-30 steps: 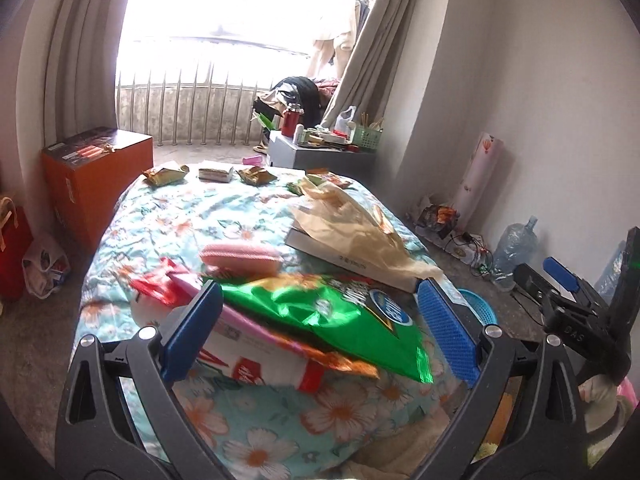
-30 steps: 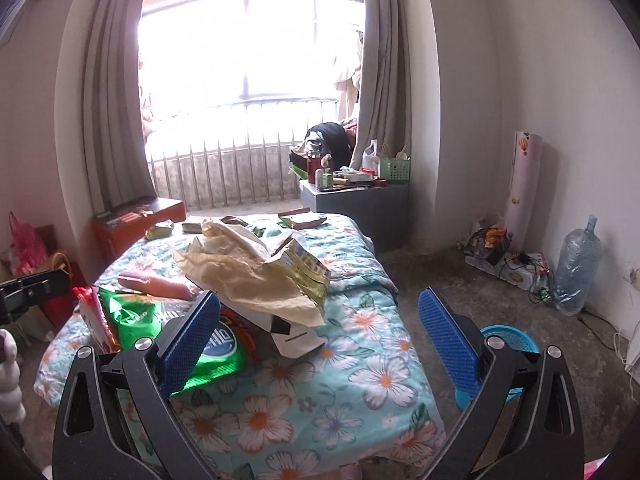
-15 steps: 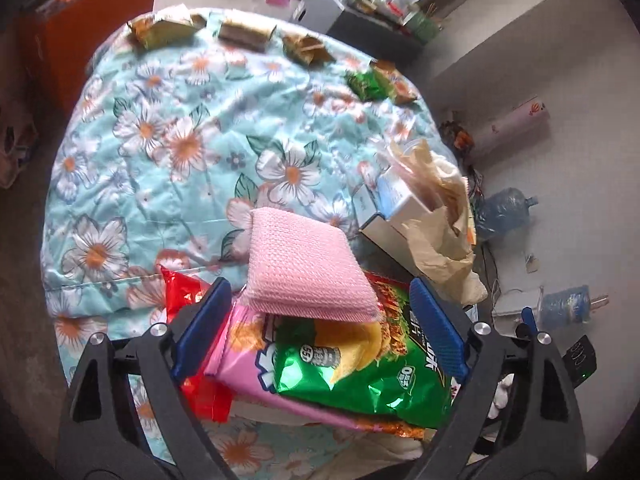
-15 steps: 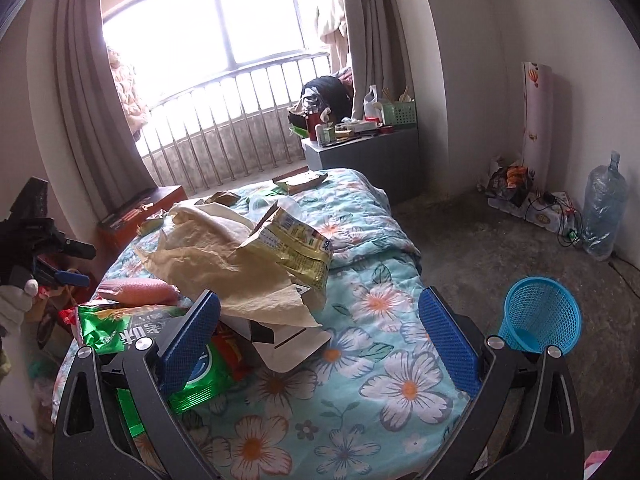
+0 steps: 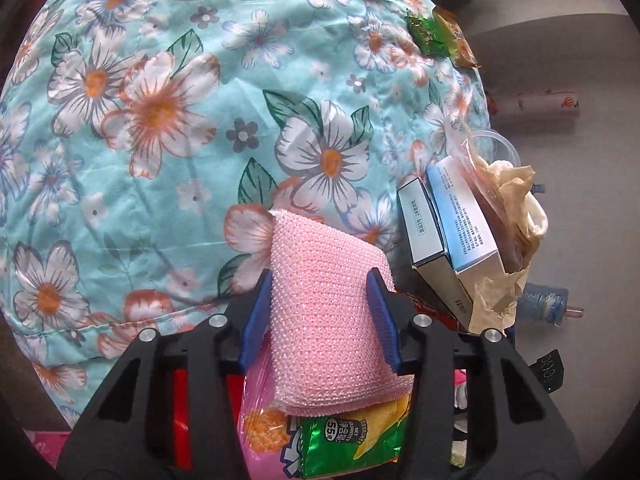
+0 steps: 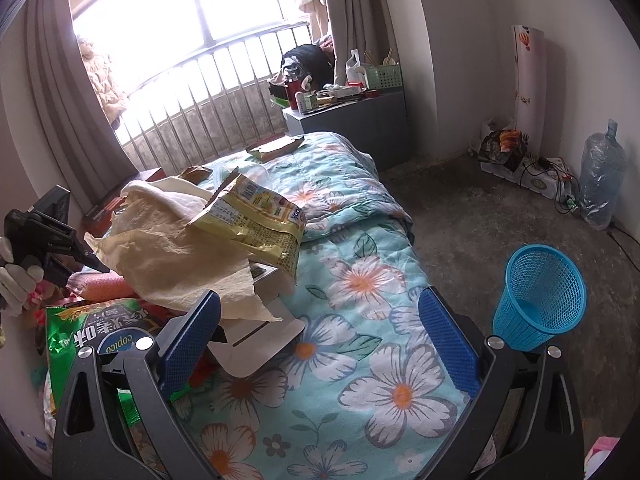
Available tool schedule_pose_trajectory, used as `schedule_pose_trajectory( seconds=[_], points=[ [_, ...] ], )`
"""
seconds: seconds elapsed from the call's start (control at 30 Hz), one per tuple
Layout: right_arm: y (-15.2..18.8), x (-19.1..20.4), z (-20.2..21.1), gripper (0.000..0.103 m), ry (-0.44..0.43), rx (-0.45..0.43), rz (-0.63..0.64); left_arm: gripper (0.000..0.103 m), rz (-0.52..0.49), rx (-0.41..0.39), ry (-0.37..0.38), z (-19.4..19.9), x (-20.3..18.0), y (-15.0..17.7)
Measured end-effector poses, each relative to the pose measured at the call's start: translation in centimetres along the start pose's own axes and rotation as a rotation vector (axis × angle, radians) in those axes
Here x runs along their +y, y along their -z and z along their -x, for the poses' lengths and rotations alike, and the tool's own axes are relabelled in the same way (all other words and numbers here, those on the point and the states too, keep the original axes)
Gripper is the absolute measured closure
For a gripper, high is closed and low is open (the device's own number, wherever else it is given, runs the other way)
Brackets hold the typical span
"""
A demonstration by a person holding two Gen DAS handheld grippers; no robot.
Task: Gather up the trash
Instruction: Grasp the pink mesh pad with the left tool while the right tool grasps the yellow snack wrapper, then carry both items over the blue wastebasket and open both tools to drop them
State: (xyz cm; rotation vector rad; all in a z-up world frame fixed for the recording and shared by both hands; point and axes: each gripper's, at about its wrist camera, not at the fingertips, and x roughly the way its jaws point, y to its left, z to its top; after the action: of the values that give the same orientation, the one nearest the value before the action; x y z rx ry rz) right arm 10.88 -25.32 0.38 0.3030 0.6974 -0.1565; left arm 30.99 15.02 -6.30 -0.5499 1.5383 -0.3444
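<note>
On the bed: a flowered turquoise bedspread [image 5: 168,128] carries a heap of litter at its near end.
Left gripper [image 5: 320,312]: points steeply down over the heap, its blue-padded jaws on either side of a pink knitted scouring pad [image 5: 328,320].
Left jaws: they have just been closing, and each pad now lies against a side edge of the scouring pad, so they grip it.
Pad's place: atop a green snack bag [image 5: 352,448] and a pink plastic wrapper [image 5: 260,420], with a red wrapper [image 5: 182,412] to the left.
Beside it: two white-and-blue cardboard boxes [image 5: 452,236] lie just right of the pad, crumpled cream paper [image 5: 516,200] spilling over them.
Right gripper [image 6: 316,340]: hovers above the bedspread, jaws spread wide with only the corner of a white card [image 6: 256,348] and the cloth between them.
Right view, more: a yellow foil snack bag [image 6: 256,220] tops the cream paper; a blue mesh wastebasket [image 6: 540,304] stands on the floor beside the bed.
Change from a second ago: the left gripper then stood wide open, looking level across the bed at the window, with the pad lying farther off; now it looks down and clamps the pad. The right gripper has tipped lower, bringing the wastebasket fully into sight.
</note>
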Motion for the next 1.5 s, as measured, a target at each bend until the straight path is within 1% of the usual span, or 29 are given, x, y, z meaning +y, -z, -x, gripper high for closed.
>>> schedule_pose_trajectory(
  seconds=[0.03, 0.1, 0.23, 0.3, 0.33, 0.43, 0.57, 0.6, 0.67, 0.7, 0.77, 0.9, 1.0, 1.03, 1.07, 1.17, 1.3, 1.33, 1.4, 1.5],
  points=[
    [-0.1, 0.1, -0.1, 0.006, 0.0, 0.0, 0.002, 0.064, -0.005, -0.012, 0.007, 0.2, 0.0, 0.0],
    [-0.4, 0.3, -0.2, 0.006, 0.001, -0.006, 0.012, 0.066, -0.01, -0.037, 0.025, 0.8, 0.1, 0.1],
    [-1.0, 0.8, 0.1, 0.007, -0.003, -0.025, 0.04, 0.068, -0.02, -0.113, 0.035, 2.7, 0.5, 0.6],
    [-1.4, 1.1, 0.2, 0.007, -0.011, -0.031, 0.055, 0.069, -0.027, -0.159, 0.035, 4.1, 1.0, 1.1],
    [-1.6, 1.3, 0.3, 0.009, -0.02, -0.035, 0.062, 0.069, -0.032, -0.187, 0.03, 5.0, 1.3, 1.4],
    [-2.8, 1.7, 0.5, 0.011, -0.06, -0.043, 0.076, 0.069, -0.04, -0.284, 0.01, 7.4, 1.8, 2.4],
    [-5.3, 2.6, -0.5, 0.015, -0.166, 0.01, 0.08, 0.07, -0.068, -0.425, -0.005, 10.5, 1.6, 3.7],
    [-6.0, 3.2, -1.0, 0.015, -0.181, 0.029, 0.091, 0.07, -0.074, -0.448, 0.0, 11.0, 1.4, 4.1],
    [-7.0, 5.0, -2.0, 0.019, -0.185, 0.048, 0.154, 0.07, -0.083, -0.483, 0.016, 11.7, 1.3, 4.7],
    [-7.2, 5.9, -2.7, 0.021, -0.182, 0.055, 0.189, 0.07, -0.085, -0.491, 0.025, 11.9, 1.4, 5.0],
    [-7.4, 7.4, -4.2, 0.031, -0.191, 0.089, 0.235, 0.07, -0.085, -0.493, 0.04, 11.6, 1.4, 5.2],
    [-6.8, 9.0, -7.1, 0.038, -0.163, 0.158, 0.312, 0.07, -0.089, -0.479, 0.058, 10.8, 1.6, 5.4],
    [-6.3, 9.2, -8.9, 0.051, -0.169, 0.219, 0.328, 0.07, -0.083, -0.472, 0.069, 10.6, 2.3, 5.6],
    [-6.2, 9.2, -9.3, 0.059, -0.175, 0.238, 0.32, 0.07, -0.08, -0.473, 0.073, 10.6, 2.5, 5.7],
    [-6.1, 9.0, -9.5, 0.063, -0.179, 0.248, 0.308, 0.07, -0.079, -0.474, 0.076, 10.7, 2.7, 5.7],
    [-6.3, 8.5, -9.1, 0.068, -0.19, 0.24, 0.266, 0.07, -0.075, -0.482, 0.083, 11.0, 3.1, 5.8],
    [-7.2, 7.0, -7.6, 0.071, -0.219, 0.2, 0.182, 0.07, -0.075, -0.493, 0.085, 11.3, 3.2, 6.0],
    [-7.3, 6.4, -7.2, 0.071, -0.232, 0.191, 0.153, 0.07, -0.074, -0.497, 0.084, 11.4, 3.2, 6.1],
    [-7.5, 4.9, -6.7, 0.071, -0.284, 0.187, 0.076, 0.07, -0.075, -0.501, 0.086, 11.6, 3.2, 6.4],
    [-7.2, 2.3, -7.0, 0.071, -0.353, 0.212, -0.065, 0.07, -0.077, -0.506, 0.083, 11.8, 2.8, 6.9]
  ],
)
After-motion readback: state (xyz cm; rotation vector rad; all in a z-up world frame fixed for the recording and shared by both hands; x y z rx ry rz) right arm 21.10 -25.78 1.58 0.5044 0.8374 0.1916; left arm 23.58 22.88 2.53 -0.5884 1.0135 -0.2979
